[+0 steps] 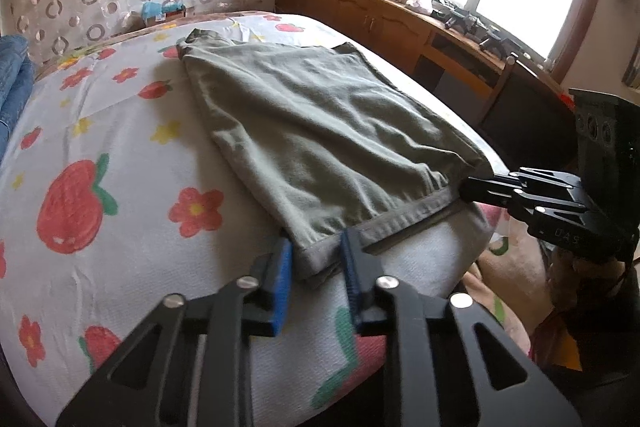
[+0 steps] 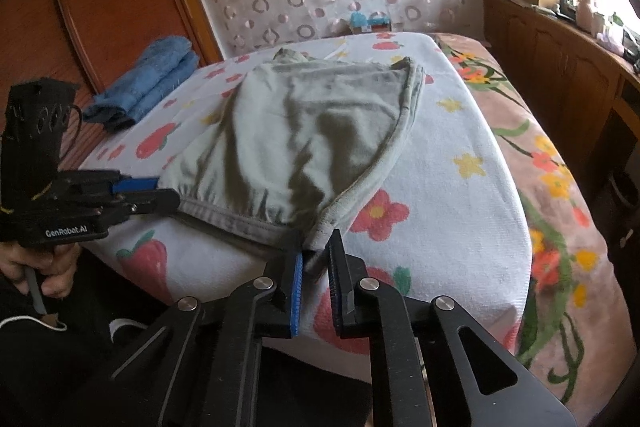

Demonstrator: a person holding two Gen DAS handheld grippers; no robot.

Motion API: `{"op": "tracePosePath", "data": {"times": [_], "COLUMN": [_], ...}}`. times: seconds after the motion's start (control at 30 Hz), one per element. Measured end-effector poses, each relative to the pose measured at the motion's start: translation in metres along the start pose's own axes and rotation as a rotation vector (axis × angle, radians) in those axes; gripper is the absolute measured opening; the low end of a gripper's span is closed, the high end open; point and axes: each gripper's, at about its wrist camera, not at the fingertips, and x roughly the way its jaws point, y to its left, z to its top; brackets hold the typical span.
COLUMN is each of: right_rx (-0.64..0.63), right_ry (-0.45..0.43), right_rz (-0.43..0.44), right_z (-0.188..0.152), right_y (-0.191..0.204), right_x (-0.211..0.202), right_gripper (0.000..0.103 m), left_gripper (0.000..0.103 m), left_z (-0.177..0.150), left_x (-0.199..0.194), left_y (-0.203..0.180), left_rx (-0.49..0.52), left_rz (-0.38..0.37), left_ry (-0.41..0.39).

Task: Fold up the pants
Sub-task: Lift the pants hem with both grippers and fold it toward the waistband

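The left gripper (image 1: 316,265) reaches forward at a low angle, its blue-padded fingers (image 1: 282,267) parted with a corner of cloth between them; the pads sit close to the fabric on both sides, though a narrow gap shows by the left pad. The right gripper (image 2: 316,259) is posed the same way, fingers (image 2: 298,279) spread a little apart around a hem corner, not pressed tight. Each gripper appears side-on in the other's camera, held level with its fingers pointing inward. The person's left hand (image 2: 44,265) wraps around the handle from below.
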Motion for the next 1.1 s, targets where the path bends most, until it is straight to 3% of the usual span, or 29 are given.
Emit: {"op": "tracePosePath", "data": {"times": [0.13, 0.5, 0.83, 1.1], "right_rx": [-0.005, -0.088, -0.216, -0.249], "right_ry": [-0.031, -0.202, -0.365, -0.382], "right_rz": [0.019, 0.064, 0.116, 0.132], "right_z": [0.008, 0.066, 0.130, 0.168], "right_y": [0.000, 0.027, 0.070, 0.082], "right_x": [-0.006, -0.050, -0.100, -0.074], "right_gripper": [0.008, 0.008, 0.008, 0.007], "left_gripper": [0.006, 0.004, 0.004, 0.004], "left_z": [0.005, 0.043, 0.079, 0.107], "left_x": [-0.011, -0.093, -0.173, -0.164], "left_y": [-0.003, -0.008, -0.004, 0.027], "left_rx": [0.000, 0.018, 0.063, 0.076], "left_rz": [-0.012, -0.011, 0.049, 0.098], "left_ry": [-0.035, -0.251, -0.446, -0.473]}}
